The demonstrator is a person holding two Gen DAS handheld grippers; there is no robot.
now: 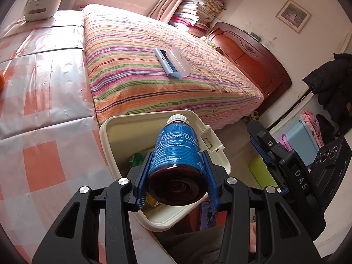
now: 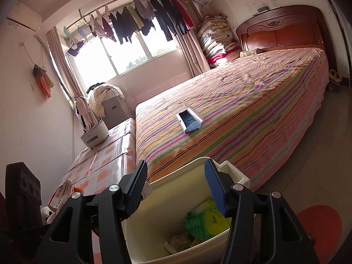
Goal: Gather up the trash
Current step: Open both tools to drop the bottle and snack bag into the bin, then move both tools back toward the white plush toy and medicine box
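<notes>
My left gripper [image 1: 177, 176] pinches a brown medicine bottle [image 1: 176, 154] over the cream trash bin [image 1: 105, 129], cap pointing forward. Green wrappers [image 2: 204, 222] already lie inside; the bottle's drop remains, I judge. My right gripper [image 2: 176, 187] hangs spread and empty above the bin's far rim.

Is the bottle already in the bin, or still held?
Still held: the left tongs are shut on the brown bottle, lying tipped above the open bin.
</notes>
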